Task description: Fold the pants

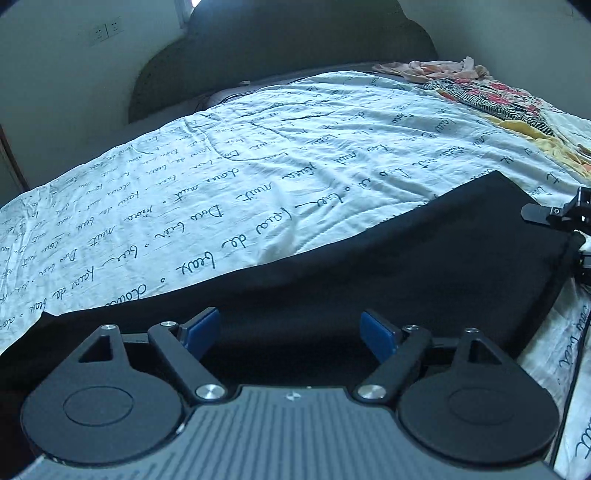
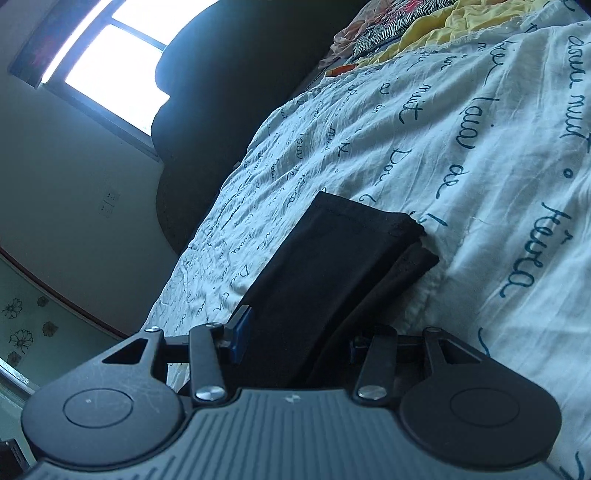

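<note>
Black pants lie flat on a white bedsheet with cursive writing, folded lengthwise. My left gripper is open, its blue pads apart just above the near edge of the pants, holding nothing. My right gripper has its jaws around the near end of the pants, with fabric filling the gap between the pads; how tightly they press I cannot tell. It also shows at the right edge of the left wrist view, at the pants' end.
A pile of coloured clothes lies at the far right of the bed; it also shows in the right wrist view. A dark headboard stands behind. A bright window is on the wall.
</note>
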